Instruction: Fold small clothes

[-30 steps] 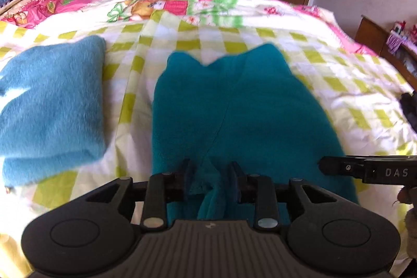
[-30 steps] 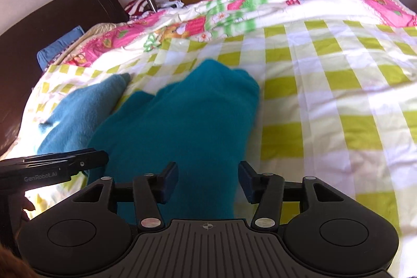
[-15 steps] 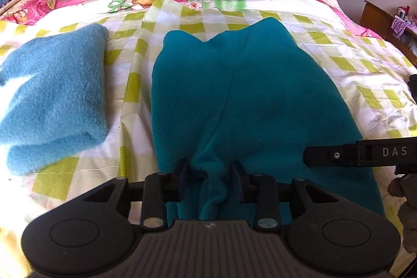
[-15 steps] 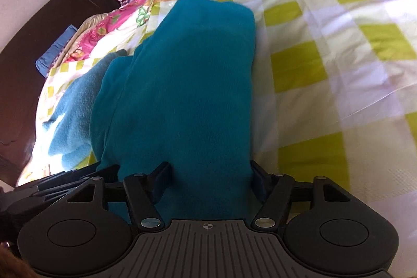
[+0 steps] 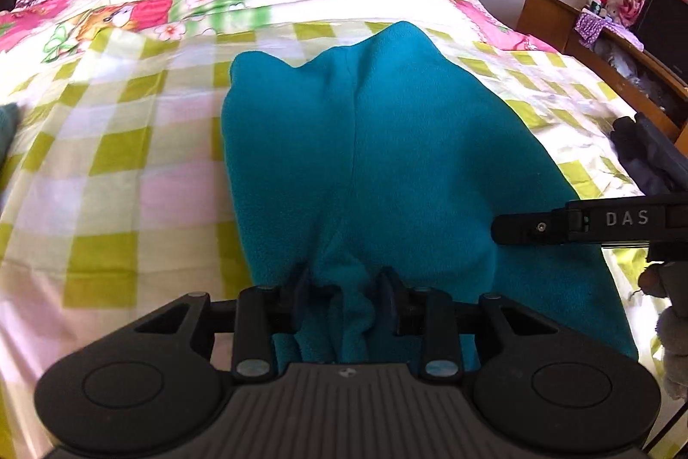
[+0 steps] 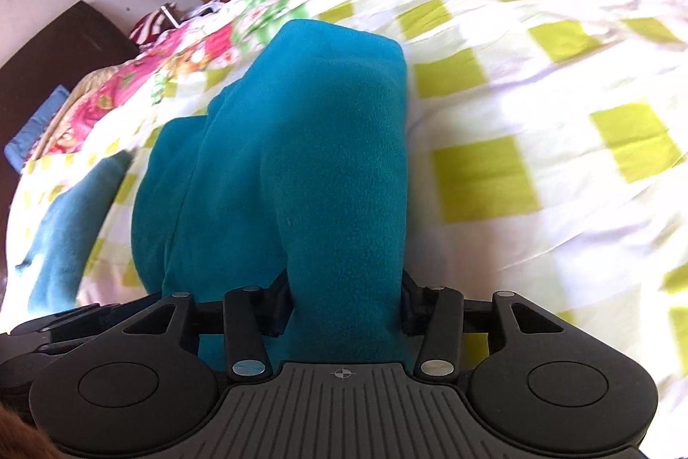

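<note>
I hold both grippers tilted down over the bed [image 5: 129, 166]. Left gripper [image 5: 344, 287] jaws clamp bunched fleece [image 5: 365, 140]; right gripper [image 6: 344, 300] jaws, just closing, clamp its edge.

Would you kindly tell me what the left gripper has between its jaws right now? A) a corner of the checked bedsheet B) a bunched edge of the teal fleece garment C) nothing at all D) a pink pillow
B: in the left wrist view the left gripper pinches a bunched edge of the teal fleece garment.
</note>
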The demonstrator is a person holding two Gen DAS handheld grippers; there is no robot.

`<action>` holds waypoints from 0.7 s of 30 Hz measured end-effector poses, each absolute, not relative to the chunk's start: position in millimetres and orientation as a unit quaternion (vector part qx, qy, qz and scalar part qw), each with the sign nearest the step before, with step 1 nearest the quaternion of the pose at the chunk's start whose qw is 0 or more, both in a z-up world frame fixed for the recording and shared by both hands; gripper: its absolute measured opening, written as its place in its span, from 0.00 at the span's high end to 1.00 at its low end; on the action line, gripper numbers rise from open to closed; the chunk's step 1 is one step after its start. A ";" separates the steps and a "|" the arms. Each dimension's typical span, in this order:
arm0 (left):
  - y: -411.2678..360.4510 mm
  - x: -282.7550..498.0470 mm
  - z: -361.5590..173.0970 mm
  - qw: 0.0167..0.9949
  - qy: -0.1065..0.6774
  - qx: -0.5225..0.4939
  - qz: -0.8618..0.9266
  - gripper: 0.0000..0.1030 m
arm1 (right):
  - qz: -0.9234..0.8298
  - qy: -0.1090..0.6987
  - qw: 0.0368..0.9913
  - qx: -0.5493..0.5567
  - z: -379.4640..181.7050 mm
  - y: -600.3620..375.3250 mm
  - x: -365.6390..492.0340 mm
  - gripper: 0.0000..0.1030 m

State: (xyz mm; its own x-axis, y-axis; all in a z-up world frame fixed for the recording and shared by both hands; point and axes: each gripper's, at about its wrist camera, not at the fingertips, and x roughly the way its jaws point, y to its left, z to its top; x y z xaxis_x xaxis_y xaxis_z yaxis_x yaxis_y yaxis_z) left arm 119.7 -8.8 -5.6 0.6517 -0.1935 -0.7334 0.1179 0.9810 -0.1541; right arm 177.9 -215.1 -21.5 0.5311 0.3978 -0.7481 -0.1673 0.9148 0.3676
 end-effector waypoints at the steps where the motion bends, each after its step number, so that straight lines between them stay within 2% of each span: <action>1: -12.3 120.6 -2.1 0.909 0.407 -0.045 -0.085 0.56 | 0.150 0.456 0.868 0.130 -18.2 -223.6 181.7 0.50; 9: -25.7 86.3 8.9 0.912 0.405 -0.017 -0.060 0.49 | 0.105 0.372 0.917 0.097 14.8 -243.3 110.3 0.49; 11: -29.6 77.8 7.8 0.913 0.404 -0.008 -0.055 0.45 | 0.118 0.378 0.915 0.082 8.7 -235.0 94.1 0.49; 15: -26.3 62.7 3.8 0.911 0.410 -0.005 -0.043 0.42 | 0.096 0.402 0.911 0.004 -8.0 -213.5 86.4 0.49; 21: -18.9 42.4 10.6 0.917 0.396 -0.024 -0.028 0.40 | 0.109 0.375 0.920 0.043 20.5 -214.3 67.7 0.49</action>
State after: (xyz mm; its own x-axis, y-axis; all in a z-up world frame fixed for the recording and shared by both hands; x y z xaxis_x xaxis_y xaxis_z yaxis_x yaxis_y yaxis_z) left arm 42.4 -18.9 10.6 0.6844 -0.0713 -0.7257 0.0326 0.9972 -0.0672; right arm 67.7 -214.3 20.5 0.6951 0.2327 -0.6802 -0.1688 0.9725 0.1602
